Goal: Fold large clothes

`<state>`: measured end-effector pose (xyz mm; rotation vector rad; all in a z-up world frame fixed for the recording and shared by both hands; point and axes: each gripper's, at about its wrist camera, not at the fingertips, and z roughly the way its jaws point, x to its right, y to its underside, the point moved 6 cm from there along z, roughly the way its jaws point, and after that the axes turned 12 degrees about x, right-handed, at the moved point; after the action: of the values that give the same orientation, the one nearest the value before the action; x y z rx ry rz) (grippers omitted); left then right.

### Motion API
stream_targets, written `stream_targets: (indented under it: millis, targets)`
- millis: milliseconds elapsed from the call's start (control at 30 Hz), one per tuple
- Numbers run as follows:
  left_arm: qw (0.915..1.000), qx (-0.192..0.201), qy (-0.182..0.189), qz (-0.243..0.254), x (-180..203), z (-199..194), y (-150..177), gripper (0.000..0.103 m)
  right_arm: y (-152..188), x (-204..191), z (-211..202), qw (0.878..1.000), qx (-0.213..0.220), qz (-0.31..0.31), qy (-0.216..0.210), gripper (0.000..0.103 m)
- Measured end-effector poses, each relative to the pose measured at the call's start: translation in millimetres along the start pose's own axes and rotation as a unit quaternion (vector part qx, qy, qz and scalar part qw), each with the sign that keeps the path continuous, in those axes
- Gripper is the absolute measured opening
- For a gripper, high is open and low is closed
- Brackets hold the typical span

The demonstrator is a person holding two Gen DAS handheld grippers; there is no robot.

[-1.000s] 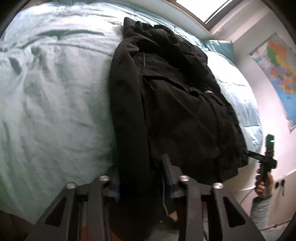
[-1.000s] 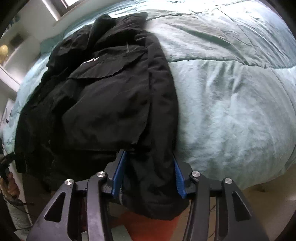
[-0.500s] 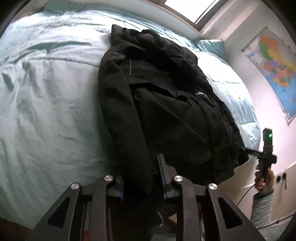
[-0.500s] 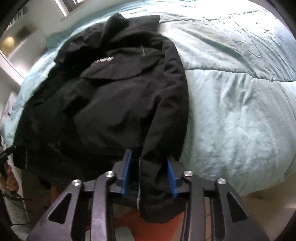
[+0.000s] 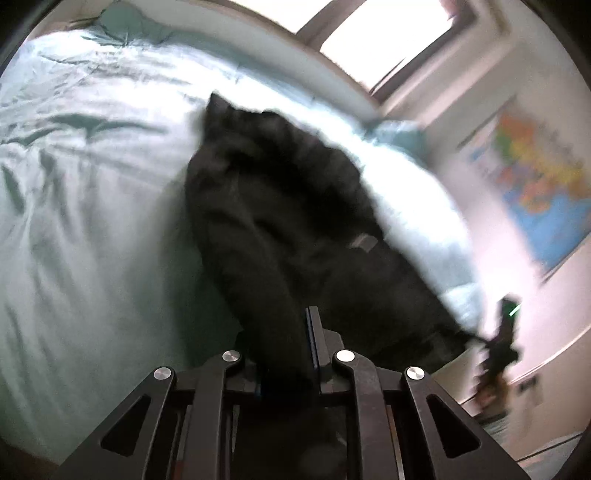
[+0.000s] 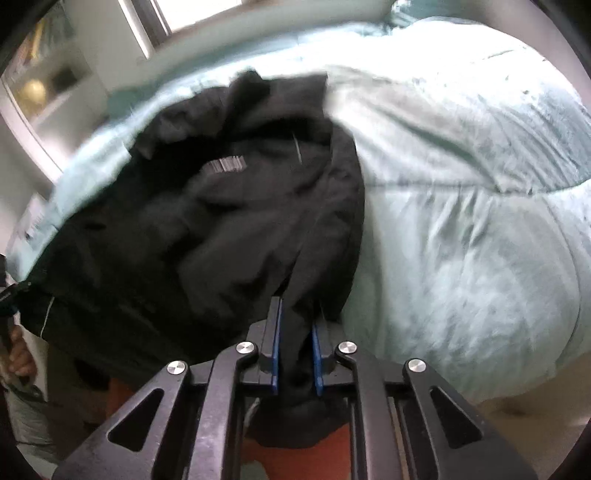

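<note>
Writing: a white printed mark on the jacket (image 6: 207, 229) chest is showing in the right wrist view, but motion blur is smearing it into stripes; unreadable. A grey patch on the jacket in the left wrist view is equally blurred.
Map (image 5: 535, 184): hanging on the wall, colours showing, no text legible.
Jacket: black, lying on the pale green duvet (image 6: 461, 240), collar end pointing toward the window (image 5: 380, 33), hem end hanging off the near edge of the bed.
Left gripper (image 5: 286, 350): jaws narrow, pinching a fold of jacket fabric; the cloth is covering the left finger, only the right blue pad is showing.
Right gripper (image 6: 296, 343): jaws narrow, clamping a bunch of the jacket hem between both blue pads; fabric is drooping below them.
Hidden: both frames are blurring heavily; the jacket's lower edge is running out of sight behind the gripper bodies.
Shelf (image 6: 48, 92): its contents are too blurred to name.
</note>
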<state>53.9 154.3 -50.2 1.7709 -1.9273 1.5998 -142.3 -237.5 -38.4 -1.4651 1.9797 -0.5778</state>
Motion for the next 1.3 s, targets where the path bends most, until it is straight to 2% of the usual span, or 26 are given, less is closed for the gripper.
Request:
stream_targets:
  millis: [67,167,367,533,633,767,867,1067,1133,1300]
  targets:
    - [0.9994,0.026,0.023,-0.002,7.2,-4.9,-20.7,0.018,-16.5,-0.9,-12.5,0.999,0.026,0.009,-0.019,0.017]
    - [0.9990,0.037,0.021,0.017,11.3,6.8,-38.6,0.018,-30.1,-1.3,-7.5,0.999,0.034,0.014,-0.027,0.017]
    - [0.9998,-0.005,0.009,0.017,-4.6,57.4,-36.0,0.018,-14.6,6.6,55.4,0.999,-0.036,0.022,-0.028,0.017]
    - [0.9989,-0.018,0.031,0.029,3.7,97.0,-60.0,0.018,-33.4,8.2,95.2,0.995,-0.060,0.030,-0.072,0.017]
    - [0.9981,-0.043,0.043,0.013,10.0,120.6,-76.0,0.018,-43.5,11.6,107.5,0.991,-0.097,0.040,-0.081,0.017]
    - [0.9970,-0.074,0.021,0.011,19.7,132.8,-98.7,0.018,-58.5,14.3,105.9,0.985,-0.140,0.068,-0.070,0.017]
    - [0.9969,-0.079,0.001,-0.003,29.3,122.1,-127.9,0.018,-82.0,14.2,91.7,0.982,-0.150,0.099,-0.061,0.017]
    - [0.9971,-0.052,-0.039,-0.040,30.3,94.9,-194.5,0.017,-171.8,10.4,59.7,0.982,-0.126,0.133,-0.051,0.017]
    - [0.9959,-0.035,-0.043,-0.071,29.3,88.7,-223.1,0.017,-202.6,4.0,54.8,0.982,-0.122,0.135,-0.055,0.017]
    - [0.9954,0.004,-0.055,-0.078,40.2,81.7,-275.9,0.017,-280.9,-17.0,52.7,0.988,-0.086,0.113,-0.061,0.017]
